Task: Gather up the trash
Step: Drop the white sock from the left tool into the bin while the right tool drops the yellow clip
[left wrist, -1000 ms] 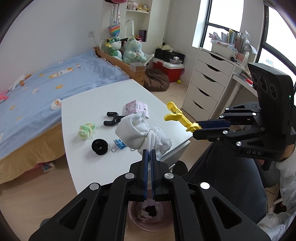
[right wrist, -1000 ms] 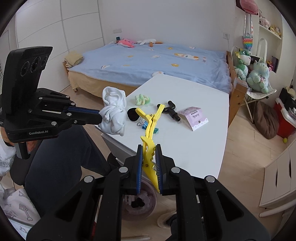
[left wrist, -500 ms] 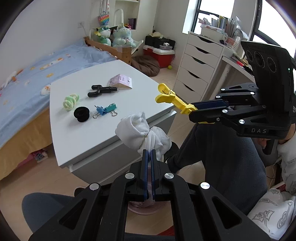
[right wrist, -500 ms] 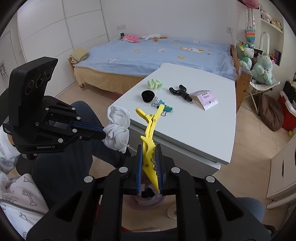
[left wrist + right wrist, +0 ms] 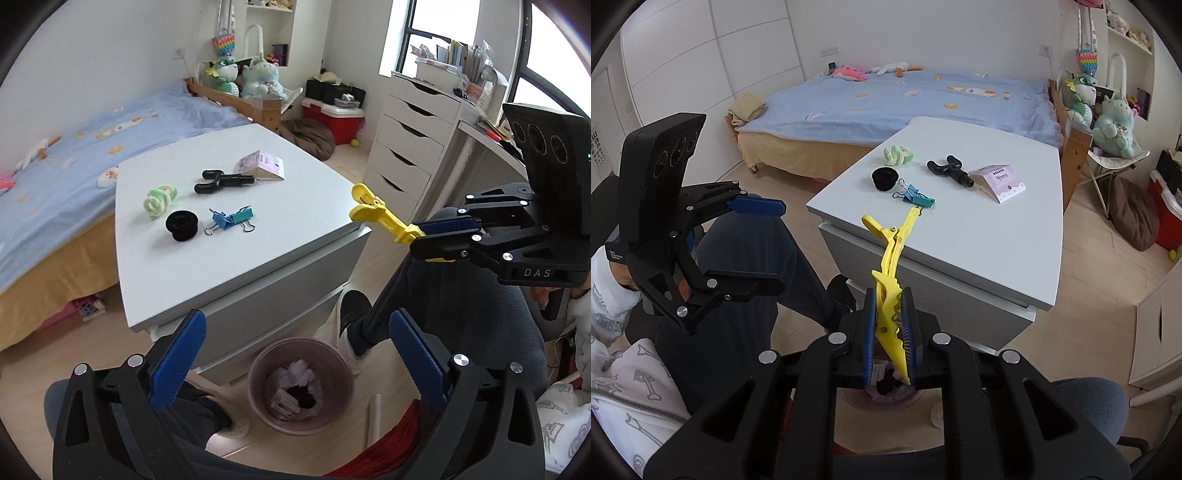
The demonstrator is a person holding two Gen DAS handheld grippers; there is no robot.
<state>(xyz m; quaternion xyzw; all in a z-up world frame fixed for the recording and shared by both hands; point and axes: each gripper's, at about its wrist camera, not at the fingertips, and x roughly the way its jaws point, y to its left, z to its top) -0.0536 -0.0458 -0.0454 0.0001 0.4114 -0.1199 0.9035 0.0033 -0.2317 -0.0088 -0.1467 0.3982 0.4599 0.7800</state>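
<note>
White surface [image 5: 258, 236] beside the bed, with a pinkish waste bin [image 5: 334, 365] on the floor under its near edge. The left hand-held gripper [image 5: 295, 363] hangs right over that bin, jaws opening and standing far apart, nothing between the blue pads. Half a second ago those jaws were pinched together on a knotted white cloth wad; now the wad is gone from them, and pale crumpled stuff [image 5: 295, 384] lies in the bin below, most likely that wad, though I cannot tell for sure. So one piece of trash looks delivered. The right hand-held gripper [image 5: 889, 332] is clamped on a yellow hair clip [image 5: 892, 266], held out in the air off the surface's edge, above the bin's side; that piece appears next for dropping. Left on the surface: pink card packet [image 5: 263, 170], black Y-shaped part [image 5: 221, 181], green-white hair tie [image 5: 159, 197], black round cap [image 5: 181, 225], blue binder clips [image 5: 232, 218]. Collection seems partway done.
</note>
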